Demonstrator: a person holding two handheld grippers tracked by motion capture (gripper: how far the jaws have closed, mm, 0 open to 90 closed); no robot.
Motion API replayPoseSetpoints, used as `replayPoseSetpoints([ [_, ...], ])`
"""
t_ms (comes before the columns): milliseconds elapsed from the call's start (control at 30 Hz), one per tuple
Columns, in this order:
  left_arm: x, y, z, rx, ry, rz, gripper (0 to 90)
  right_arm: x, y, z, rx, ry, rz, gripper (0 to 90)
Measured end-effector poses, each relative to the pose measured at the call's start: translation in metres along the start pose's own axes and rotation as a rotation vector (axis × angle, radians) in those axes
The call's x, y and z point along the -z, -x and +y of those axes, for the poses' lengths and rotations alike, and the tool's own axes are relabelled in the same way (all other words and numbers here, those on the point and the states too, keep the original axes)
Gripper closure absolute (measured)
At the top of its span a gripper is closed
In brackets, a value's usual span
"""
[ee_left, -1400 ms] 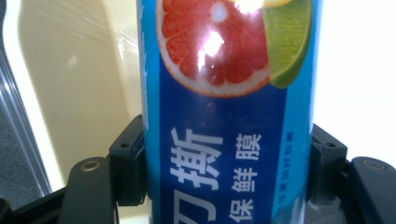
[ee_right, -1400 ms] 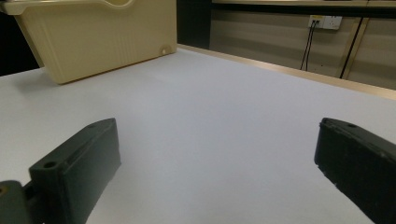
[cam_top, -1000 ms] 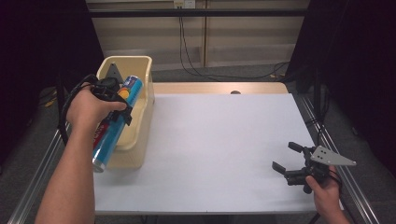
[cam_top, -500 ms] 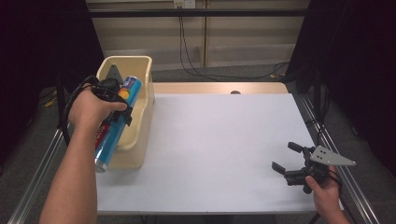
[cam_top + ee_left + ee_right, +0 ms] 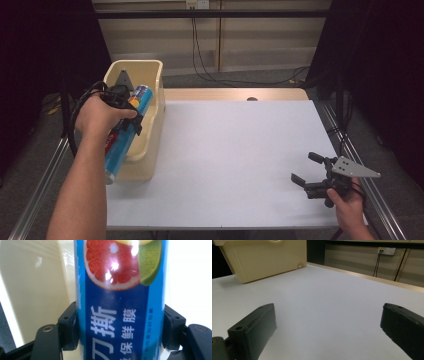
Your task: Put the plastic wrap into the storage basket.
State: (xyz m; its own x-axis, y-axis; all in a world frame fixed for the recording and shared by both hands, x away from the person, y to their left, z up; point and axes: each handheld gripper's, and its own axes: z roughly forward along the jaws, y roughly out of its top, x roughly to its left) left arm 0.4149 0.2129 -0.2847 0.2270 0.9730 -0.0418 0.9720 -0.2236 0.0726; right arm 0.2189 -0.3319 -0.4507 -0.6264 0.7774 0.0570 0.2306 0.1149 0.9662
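At ten o'clock on the table, the left hand-held gripper clamps a blue cling-film tube over the cream bin. Lift it clear of the rim (slippery label). The right hand-held gripper hovers empty, jaws spread, at four o'clock.

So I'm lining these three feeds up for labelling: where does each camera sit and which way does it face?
High view: above the person's side, looking forward and down on the table; both forearms, left gripper, right gripper.
Left gripper view: on the left gripper, looking along its jaws clamped on the blue tube.
Right gripper view: on the right gripper, low over the table, facing the cream bin; jaws apart.
Shared: the bin shows in the high and right gripper views.
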Motion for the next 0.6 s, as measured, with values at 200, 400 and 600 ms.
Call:
replayPoseSetpoints([
  [200,-0.003,-0.002,0.001,0.008,0.001,-0.006,31.7,-0.001,0.0,0.0,-0.001,-0.001,0.0,0.0],
  [400,-0.008,-0.003,0.002,0.012,-0.017,-0.002,30.7,-0.001,-0.001,0.0,-0.001,-0.004,0.001,0.0],
  [600,0.027,0.001,0.005,0.021,0.076,-0.02,26.6,-0.002,-0.001,-0.001,0.003,-0.011,0.004,0.0],
])
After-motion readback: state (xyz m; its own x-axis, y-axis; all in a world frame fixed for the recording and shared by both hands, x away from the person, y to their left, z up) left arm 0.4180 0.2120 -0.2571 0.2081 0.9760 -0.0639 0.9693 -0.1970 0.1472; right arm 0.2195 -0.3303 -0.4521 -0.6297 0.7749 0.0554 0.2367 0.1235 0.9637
